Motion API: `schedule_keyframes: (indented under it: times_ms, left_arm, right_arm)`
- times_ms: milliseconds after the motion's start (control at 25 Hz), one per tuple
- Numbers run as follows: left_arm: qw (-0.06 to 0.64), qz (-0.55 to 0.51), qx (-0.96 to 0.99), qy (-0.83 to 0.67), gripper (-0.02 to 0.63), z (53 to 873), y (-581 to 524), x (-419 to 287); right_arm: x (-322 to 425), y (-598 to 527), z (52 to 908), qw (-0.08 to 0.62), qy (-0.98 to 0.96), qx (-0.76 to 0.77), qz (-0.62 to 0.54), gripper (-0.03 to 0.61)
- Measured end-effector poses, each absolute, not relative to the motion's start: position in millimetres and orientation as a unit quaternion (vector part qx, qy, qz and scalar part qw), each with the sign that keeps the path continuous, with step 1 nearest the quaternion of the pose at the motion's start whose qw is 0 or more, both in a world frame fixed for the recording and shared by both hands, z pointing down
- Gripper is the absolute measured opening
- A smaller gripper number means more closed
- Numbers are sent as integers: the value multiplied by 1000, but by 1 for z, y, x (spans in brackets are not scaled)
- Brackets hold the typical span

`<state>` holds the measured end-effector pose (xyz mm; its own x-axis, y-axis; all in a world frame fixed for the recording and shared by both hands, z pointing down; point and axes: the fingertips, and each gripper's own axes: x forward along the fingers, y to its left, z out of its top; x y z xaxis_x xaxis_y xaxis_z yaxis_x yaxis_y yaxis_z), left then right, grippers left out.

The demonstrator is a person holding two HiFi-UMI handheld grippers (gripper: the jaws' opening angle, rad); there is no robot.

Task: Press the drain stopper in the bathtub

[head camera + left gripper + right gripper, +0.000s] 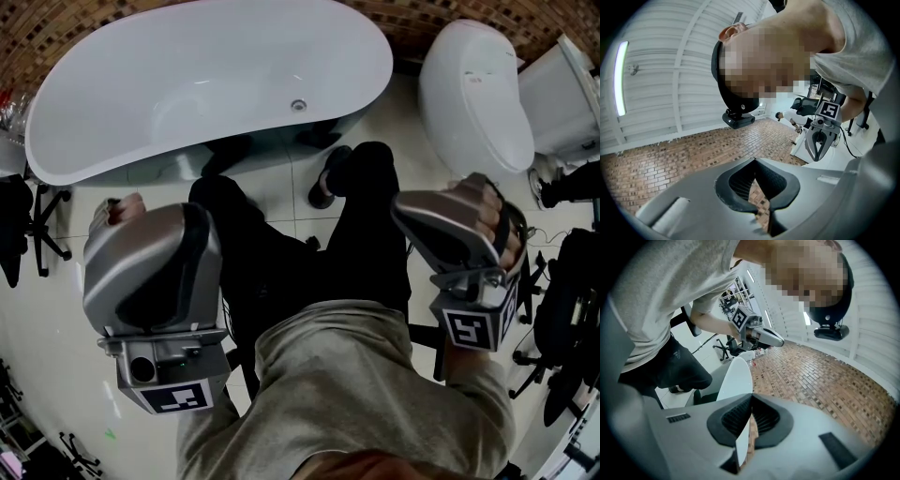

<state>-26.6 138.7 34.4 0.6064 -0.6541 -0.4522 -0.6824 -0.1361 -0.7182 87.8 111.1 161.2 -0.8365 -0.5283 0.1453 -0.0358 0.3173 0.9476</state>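
Note:
The white oval bathtub (112, 122) lies across the top of the head view, with the round metal drain stopper (298, 105) in its floor near the right end. Both grippers are held low by the person's legs, well short of the tub. My left gripper (194, 214) is at the lower left, its jaws closed tip to tip on nothing (754, 161). My right gripper (397, 202) is at the right, also shut and empty (751, 397). Both gripper views point up at a brick wall and ceiling. The tub's rim (736, 378) shows edge-on in the right gripper view.
A white toilet (469, 94) stands right of the tub. The person's dark trouser legs and a shoe (328, 178) are on the pale tiled floor between me and the tub. Black chair bases (37, 230) and stands (562, 319) crowd both sides.

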Motion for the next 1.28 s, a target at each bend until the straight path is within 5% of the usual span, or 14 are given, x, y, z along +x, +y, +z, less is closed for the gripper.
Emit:
schedule_keyframes:
  times_ms: [640,1280]
  left_arm:
    - [369,-10,-788,492,9,76,48,-80]
    - [344,-54,-799,490,9,107,-33,-84]
  right_arm:
    - [112,35,132,99,-851,264,-443,0]
    - [90,-58,134,77,-869,238,-428,0]
